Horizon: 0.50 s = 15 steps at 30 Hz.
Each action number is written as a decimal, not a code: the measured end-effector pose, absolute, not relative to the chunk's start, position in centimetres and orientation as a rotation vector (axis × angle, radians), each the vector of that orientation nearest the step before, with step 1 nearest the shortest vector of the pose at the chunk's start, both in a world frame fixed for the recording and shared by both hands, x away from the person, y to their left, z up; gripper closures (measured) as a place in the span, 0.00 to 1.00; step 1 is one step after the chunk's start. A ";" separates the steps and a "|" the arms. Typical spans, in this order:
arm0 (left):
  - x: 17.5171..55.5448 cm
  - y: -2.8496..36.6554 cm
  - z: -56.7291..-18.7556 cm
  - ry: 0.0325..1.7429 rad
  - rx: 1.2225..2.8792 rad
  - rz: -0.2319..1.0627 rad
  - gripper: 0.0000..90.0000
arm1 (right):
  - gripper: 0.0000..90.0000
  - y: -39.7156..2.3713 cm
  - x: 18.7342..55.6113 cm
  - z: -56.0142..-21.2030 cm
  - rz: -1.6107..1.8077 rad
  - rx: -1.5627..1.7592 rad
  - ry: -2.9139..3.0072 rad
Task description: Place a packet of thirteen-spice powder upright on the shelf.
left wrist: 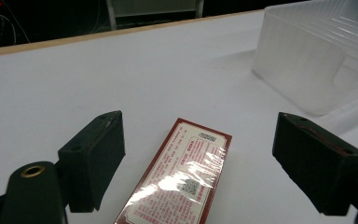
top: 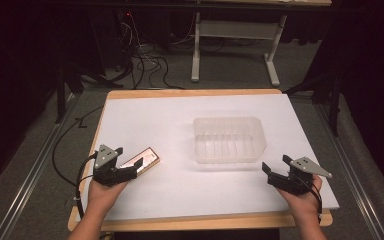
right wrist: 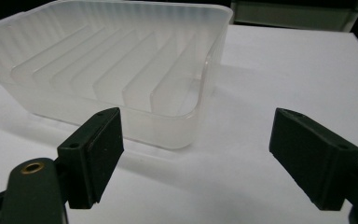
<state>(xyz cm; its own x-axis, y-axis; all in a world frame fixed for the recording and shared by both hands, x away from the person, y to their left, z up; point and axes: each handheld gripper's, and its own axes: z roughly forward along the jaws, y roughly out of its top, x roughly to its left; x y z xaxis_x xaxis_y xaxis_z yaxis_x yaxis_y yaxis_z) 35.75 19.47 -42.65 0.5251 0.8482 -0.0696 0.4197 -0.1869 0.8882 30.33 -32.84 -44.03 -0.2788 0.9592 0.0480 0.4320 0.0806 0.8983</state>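
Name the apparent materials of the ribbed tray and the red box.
Tray: looks like frosted translucent plastic, since the white table shows dimly through its walls and ribs. Red box: probably printed cardboard under clear film wrap, given the crinkled glare across its text.

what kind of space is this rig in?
Probably a lab or data-collection room, not a home. The table has a plain white top with just a clear bin and a red box, cables tangle on the carpet behind, and dark curtains surround it.
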 end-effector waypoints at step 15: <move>36.0 19.5 -43.2 1.041 1.867 0.541 0.19 | 0.20 -32.3 30.5 -44.5 1.164 1.380 1.799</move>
<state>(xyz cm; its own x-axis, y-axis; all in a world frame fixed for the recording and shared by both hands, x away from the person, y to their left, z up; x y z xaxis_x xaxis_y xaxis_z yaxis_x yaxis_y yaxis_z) 36.02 19.45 -43.25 0.5494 0.8341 -0.0495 0.4388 -0.2376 0.8666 30.55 -32.34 -44.54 -0.2927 0.9544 0.0581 0.4440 0.0818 0.8923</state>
